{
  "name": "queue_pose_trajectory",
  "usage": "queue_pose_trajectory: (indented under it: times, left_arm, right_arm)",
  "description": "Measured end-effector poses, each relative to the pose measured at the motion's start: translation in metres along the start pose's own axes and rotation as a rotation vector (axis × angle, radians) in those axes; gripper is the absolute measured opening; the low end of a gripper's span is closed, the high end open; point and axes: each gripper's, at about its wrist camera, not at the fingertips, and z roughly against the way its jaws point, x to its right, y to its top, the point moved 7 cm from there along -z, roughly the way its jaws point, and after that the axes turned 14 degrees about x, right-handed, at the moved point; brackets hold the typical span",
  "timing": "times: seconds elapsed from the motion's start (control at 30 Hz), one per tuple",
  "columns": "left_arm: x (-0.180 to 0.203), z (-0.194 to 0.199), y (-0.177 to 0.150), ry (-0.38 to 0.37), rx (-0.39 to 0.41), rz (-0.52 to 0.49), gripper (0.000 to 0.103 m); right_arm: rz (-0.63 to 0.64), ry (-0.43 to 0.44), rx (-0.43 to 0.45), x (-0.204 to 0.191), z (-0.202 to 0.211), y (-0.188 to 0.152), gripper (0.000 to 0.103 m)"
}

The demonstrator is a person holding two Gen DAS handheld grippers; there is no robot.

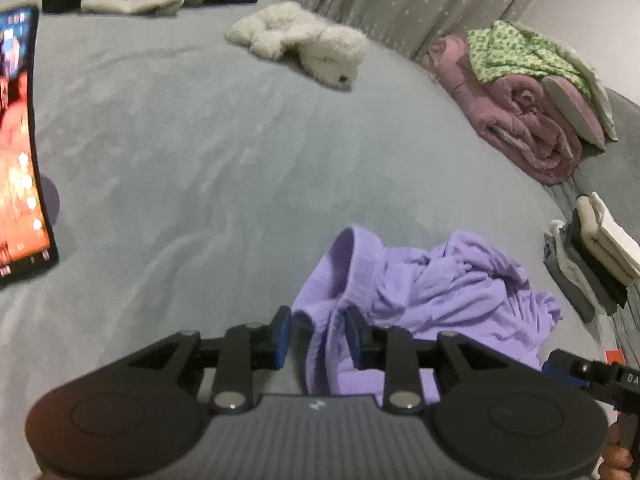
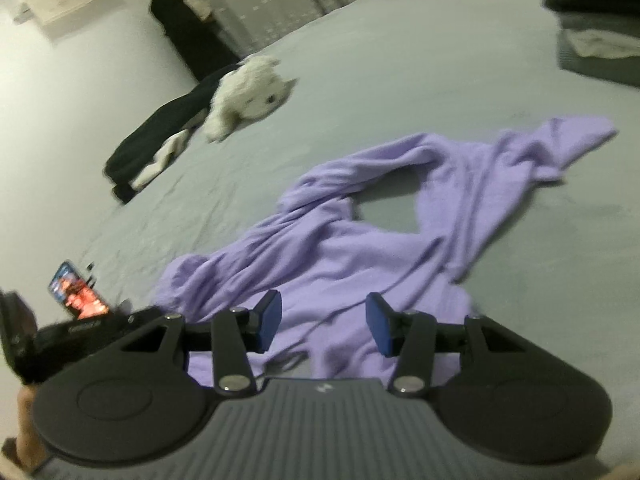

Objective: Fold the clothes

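In the left wrist view the left claw [image 1: 318, 334] sits at lower centre with a bunched ridge of the lilac garment [image 1: 432, 292] between its blue pads – the gap looks narrow, so I judge it pinched on the cloth. The garment lies crumpled on the grey bed [image 1: 180, 152], lower right of the frame; a stack of folded clothes [image 1: 592, 256] sits at the right edge. In the right wrist view the right claw [image 2: 324, 326] hangs released over the same garment [image 2: 400, 216], which sprawls twisted across the middle of the frame. The risk – the left pinch may gather several layers, so a lift would drag the garment up in a knot.
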Motion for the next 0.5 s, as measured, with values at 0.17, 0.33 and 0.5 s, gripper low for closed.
queue_pose_trajectory:
  times: [0.17,0.33,0.5]
  left_arm:
    - [0.0,0.002,0.01,-0.021,0.052,-0.053,0.037]
    - [-0.008,-0.005,0.016,-0.033,0.059,-0.012,0.037]
    - [-0.005,-0.008,0.023,-0.074,0.096,0.015,0.036]
  right_arm:
    - [-0.011,0.082,-0.073,-0.023,-0.009,-0.017,0.051]
    - [-0.069,0.111,-0.19,-0.036,-0.027,-0.041,0.051]
    - [-0.099,0.12,-0.231,-0.043,-0.042,-0.055,0.051]
